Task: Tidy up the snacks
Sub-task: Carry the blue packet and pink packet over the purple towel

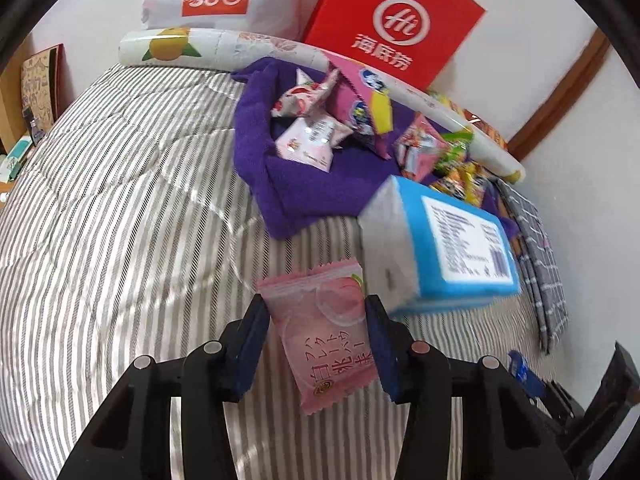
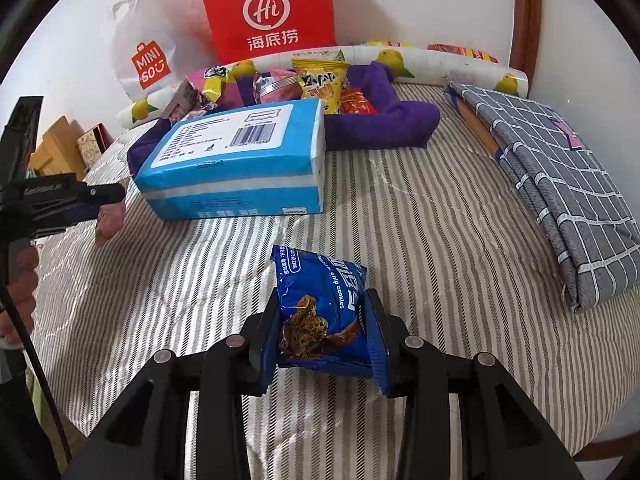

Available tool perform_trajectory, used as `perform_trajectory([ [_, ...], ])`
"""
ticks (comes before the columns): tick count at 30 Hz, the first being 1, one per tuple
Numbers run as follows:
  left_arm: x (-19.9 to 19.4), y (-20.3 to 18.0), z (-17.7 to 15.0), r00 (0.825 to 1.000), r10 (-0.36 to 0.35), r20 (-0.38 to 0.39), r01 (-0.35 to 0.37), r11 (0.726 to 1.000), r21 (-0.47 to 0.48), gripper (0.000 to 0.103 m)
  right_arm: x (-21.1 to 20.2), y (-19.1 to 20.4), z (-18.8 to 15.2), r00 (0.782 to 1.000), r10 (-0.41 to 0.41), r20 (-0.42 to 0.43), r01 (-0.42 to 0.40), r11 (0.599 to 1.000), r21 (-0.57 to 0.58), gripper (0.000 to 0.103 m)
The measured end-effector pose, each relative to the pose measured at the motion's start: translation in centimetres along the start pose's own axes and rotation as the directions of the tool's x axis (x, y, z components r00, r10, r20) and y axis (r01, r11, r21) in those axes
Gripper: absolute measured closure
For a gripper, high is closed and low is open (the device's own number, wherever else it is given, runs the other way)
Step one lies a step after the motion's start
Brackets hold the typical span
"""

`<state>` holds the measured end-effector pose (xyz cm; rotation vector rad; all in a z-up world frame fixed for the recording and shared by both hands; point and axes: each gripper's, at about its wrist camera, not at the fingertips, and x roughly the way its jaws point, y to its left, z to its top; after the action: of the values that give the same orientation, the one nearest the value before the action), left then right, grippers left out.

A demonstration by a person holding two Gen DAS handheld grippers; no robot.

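Observation:
In the left wrist view my left gripper (image 1: 318,314) is shut on a pink peach snack packet (image 1: 326,332), lifted over the striped bedcover (image 1: 120,200). Beyond it lies a purple towel (image 1: 288,184) with several snack packets (image 1: 312,136) piled on it. In the right wrist view my right gripper (image 2: 322,314) is shut on a blue chocolate chip cookie packet (image 2: 320,312). The left gripper (image 2: 102,204) shows at the left edge there, with the pink packet (image 2: 108,224) hanging from it. The purple towel (image 2: 392,120) with snacks (image 2: 320,84) lies at the back.
A blue tissue pack (image 2: 236,164) lies in front of the towel. A red paper bag (image 2: 268,12) and a white shopping bag (image 2: 148,48) lean on the wall behind a lemon-print roll (image 2: 440,64). A folded grey checked cloth (image 2: 560,196) sits at the right. A hand (image 2: 18,288) shows at the left.

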<state>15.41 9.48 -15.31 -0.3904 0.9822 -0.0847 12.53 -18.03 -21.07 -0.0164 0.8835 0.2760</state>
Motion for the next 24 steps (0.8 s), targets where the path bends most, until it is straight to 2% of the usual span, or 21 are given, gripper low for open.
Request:
perform_trajectory([
  [8, -2.3, -2.2, -1.8, 0.999, -0.051, 0.005, 0.051, 0.998, 0.048, 0.057, -2.7, 0.7, 0.0, 1.000, -0.001, 0.030, 0.001, 1.000, -0.003, 0.065],
  [12, -3.7, -3.6, -2.1, 0.996, -0.086, 0.013, 0.085, 0.994, 0.074, 0.057, -4.1, 0.7, 0.8, 0.999, 0.023, 0.049, -0.024, 1.000, 0.013, 0.065],
  [24, -7.3, -7.2, -0.2, 0.988, -0.133, 0.076, 0.121, 0.982, 0.143, 0.057, -8.5, 1.8, 4.8, 0.988, 0.031, 0.153, -0.028, 0.999, -0.023, 0.065],
])
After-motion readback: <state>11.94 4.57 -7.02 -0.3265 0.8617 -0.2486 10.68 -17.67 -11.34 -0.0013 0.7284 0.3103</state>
